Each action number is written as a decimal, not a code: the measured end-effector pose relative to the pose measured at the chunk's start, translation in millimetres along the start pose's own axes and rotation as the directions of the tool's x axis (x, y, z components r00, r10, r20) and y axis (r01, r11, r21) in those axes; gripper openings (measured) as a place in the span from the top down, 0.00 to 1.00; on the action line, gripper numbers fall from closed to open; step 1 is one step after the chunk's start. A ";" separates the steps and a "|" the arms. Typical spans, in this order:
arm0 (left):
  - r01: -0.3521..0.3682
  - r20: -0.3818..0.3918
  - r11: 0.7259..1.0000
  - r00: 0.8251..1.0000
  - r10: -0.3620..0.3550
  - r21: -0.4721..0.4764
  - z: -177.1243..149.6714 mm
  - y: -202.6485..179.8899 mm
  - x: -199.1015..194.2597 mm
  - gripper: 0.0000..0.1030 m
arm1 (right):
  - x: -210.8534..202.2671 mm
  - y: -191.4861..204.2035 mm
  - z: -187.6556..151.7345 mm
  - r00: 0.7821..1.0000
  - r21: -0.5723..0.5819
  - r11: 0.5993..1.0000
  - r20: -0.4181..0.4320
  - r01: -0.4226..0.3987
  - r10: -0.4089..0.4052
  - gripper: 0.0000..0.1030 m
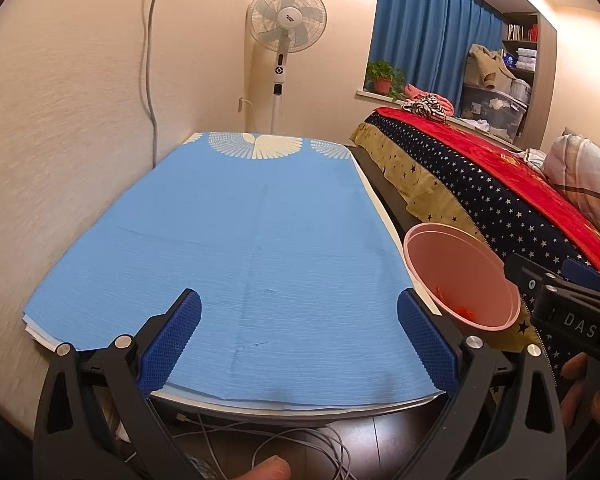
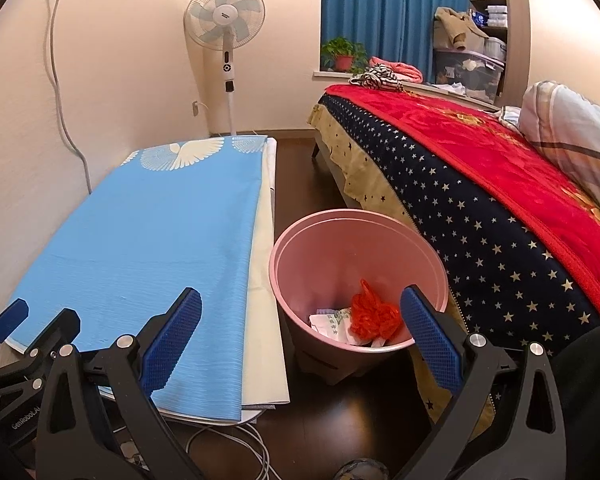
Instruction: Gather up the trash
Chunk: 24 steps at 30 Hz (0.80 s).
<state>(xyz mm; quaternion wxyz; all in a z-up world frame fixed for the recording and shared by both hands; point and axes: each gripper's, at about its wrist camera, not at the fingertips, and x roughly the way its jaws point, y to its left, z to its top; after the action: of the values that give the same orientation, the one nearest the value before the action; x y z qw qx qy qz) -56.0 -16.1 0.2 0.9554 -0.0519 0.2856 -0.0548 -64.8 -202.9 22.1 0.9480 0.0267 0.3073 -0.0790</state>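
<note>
— Blue-padded jaws spread wide on the left gripper [image 1: 299,342] and the right gripper [image 2: 301,340], both empty?

— Yes. Orange netting [image 2: 374,316] and paper scraps [image 2: 332,322] lie in the pink bin [image 2: 284,280]; the blue tablecloth [image 1: 236,248] looks bare, so collecting seems finished; next, search farther.

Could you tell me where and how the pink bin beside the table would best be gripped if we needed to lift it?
Probably by the rim: the pink bin stands upright and open-topped, with a thin lip. Come from above, one finger inside and one outside, on the near rim clear of the bed and the table.
</note>
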 end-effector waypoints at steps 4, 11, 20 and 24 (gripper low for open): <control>-0.002 0.000 1.000 1.000 0.002 0.001 -0.3 -0.3 0.1 0.08 | -0.8 0.5 -0.4 1.000 -0.001 1.000 0.001 -0.001 0.001 0.05; -0.004 0.000 1.000 1.000 0.004 0.000 -1.6 0.4 0.2 0.08 | -1.9 4.0 1.1 1.000 -0.003 1.000 0.006 -0.002 0.002 0.05; -0.005 -0.001 1.000 1.000 0.005 0.002 -2.3 1.5 1.0 0.08 | -2.6 8.0 2.0 1.000 -0.001 1.000 0.001 -0.009 0.009 0.05; -0.007 -0.001 1.000 1.000 0.007 0.002 -2.7 2.0 1.1 0.08 | -2.1 8.0 2.2 1.000 -0.001 1.000 0.002 -0.010 0.010 0.05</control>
<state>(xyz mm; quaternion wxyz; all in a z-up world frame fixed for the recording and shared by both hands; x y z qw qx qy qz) -56.4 -14.4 -2.9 0.9554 -0.0501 0.2864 -0.0519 -63.8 -195.0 25.1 0.9487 0.0277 0.3062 -0.0741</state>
